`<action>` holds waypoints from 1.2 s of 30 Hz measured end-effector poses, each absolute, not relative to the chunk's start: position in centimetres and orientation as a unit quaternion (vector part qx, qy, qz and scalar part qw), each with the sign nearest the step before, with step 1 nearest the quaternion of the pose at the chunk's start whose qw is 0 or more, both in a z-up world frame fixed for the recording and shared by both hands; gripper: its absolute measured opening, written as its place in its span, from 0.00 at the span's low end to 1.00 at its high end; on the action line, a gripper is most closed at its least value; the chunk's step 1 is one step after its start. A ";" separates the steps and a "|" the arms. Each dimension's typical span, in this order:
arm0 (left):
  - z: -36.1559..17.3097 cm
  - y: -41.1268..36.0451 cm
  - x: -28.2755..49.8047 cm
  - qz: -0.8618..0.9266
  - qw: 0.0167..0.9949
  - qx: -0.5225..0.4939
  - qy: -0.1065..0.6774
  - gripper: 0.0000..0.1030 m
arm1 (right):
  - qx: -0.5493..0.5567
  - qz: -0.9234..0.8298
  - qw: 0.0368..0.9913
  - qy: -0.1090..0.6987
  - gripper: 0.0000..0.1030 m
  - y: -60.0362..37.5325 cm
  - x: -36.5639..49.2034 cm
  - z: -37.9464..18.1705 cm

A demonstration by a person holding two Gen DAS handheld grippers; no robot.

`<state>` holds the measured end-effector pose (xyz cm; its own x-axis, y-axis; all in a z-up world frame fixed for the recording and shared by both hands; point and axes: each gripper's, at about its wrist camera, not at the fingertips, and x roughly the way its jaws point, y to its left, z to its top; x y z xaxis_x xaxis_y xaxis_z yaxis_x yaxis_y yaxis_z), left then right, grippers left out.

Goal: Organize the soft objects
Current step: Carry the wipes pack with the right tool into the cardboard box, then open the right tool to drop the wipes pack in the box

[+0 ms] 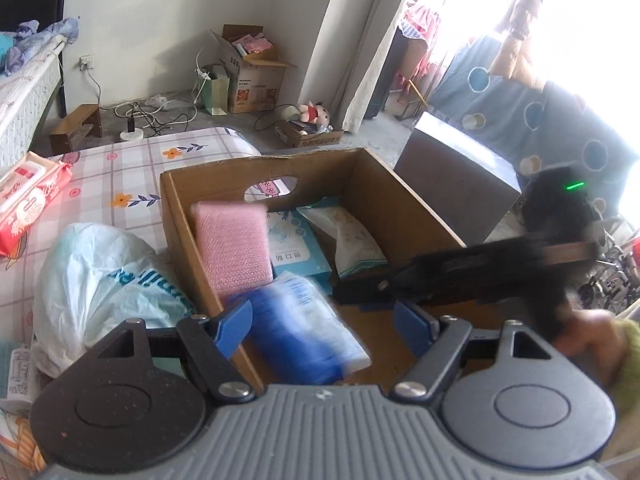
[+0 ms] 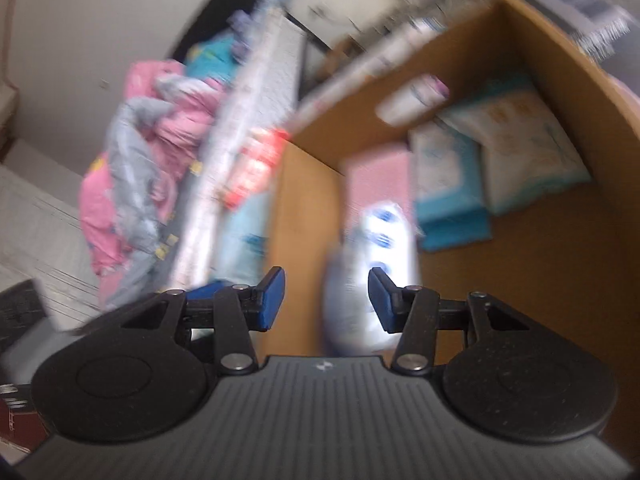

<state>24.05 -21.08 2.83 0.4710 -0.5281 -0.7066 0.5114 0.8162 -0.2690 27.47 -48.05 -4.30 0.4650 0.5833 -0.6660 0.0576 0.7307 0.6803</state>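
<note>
Soft pack over the box

Blue-and-white pack (image 1: 304,332) sits low centre in my left view, blurred, inside the cardboard box (image 1: 404,204) by the pink sponge (image 1: 232,248). It looks light, squashy and slick-wrapped, so I judge a grip across its middle best. My left claw (image 1: 324,320) is spread wide, touching nothing; my right claw (image 2: 326,300) is also apart, tilted over the box.

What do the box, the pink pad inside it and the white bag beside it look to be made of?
Box: corrugated cardboard, matte brown, raw cut edges. Pink pad: probably foam or bubble wrap, judging by its fine dimpled texture. White bag: thin plastic film, crinkled and slightly glossy.
</note>
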 end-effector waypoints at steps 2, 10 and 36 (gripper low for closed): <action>3.2 -20.0 23.8 -0.296 0.862 -0.012 0.411 0.77 | 0.316 0.144 0.782 0.517 0.45 -48.2 28.0 -6.4; 4.9 -14.3 21.2 -0.254 0.883 -0.028 0.393 0.78 | 0.254 0.107 0.812 0.514 0.46 -48.6 28.2 -7.1; 2.0 -3.6 15.9 -0.168 0.888 -0.095 0.416 0.78 | 0.347 0.052 0.754 0.555 0.50 -42.4 28.9 -10.7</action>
<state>15.90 -3.57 1.97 0.5968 -0.3773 -0.7082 0.2192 0.9256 -0.3085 28.89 -42.40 -10.73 0.3775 0.4646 -0.8010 0.3069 0.7534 0.5815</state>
